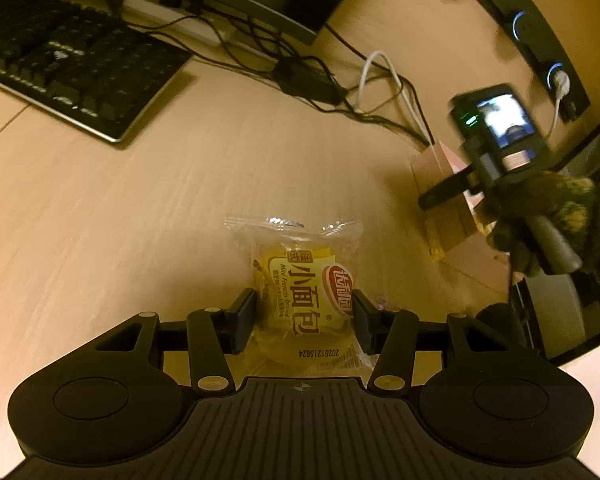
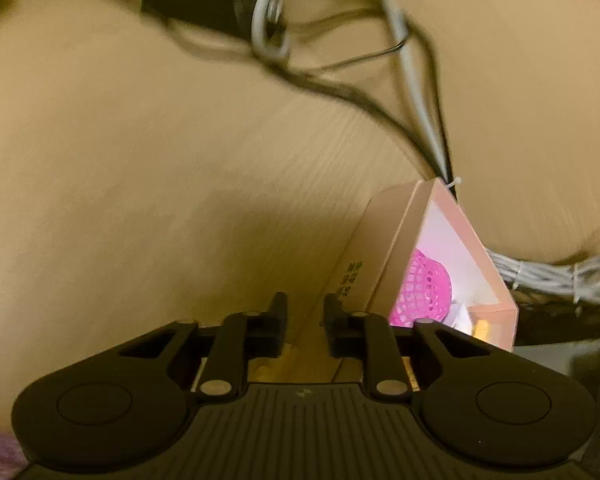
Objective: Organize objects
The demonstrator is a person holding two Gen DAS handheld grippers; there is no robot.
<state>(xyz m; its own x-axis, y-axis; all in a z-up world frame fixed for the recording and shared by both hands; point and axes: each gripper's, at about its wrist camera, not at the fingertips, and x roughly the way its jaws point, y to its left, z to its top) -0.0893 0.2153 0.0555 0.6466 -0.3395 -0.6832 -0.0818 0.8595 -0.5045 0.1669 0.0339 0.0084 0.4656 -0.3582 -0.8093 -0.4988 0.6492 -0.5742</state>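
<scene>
The bench [image 1: 140, 208] looks like pale wood with fine lines. The bread packet [image 1: 300, 280] is clear, shiny plastic. The left tool [image 1: 304, 312] is matt black plastic. The box [image 2: 384, 252] looks like smooth pink card.

The left wrist camera is sitting just behind its own fingers [image 1: 244, 316], looking forward and steeply down at the pale wooden worktop [image 1: 140, 216] from close range, with a keyboard [image 1: 72, 68] at upper left and the other gripper [image 1: 444, 196] at right. The right wrist camera is riding behind its fingers [image 2: 278, 312] too, tilting down nearer the surface and facing the open pink box [image 2: 396, 248]. Both views are sharing that box [image 1: 440, 184], the worktop [image 2: 160, 184], and the white cable [image 1: 384, 80] looping among dark cords [image 2: 404, 64].
</scene>
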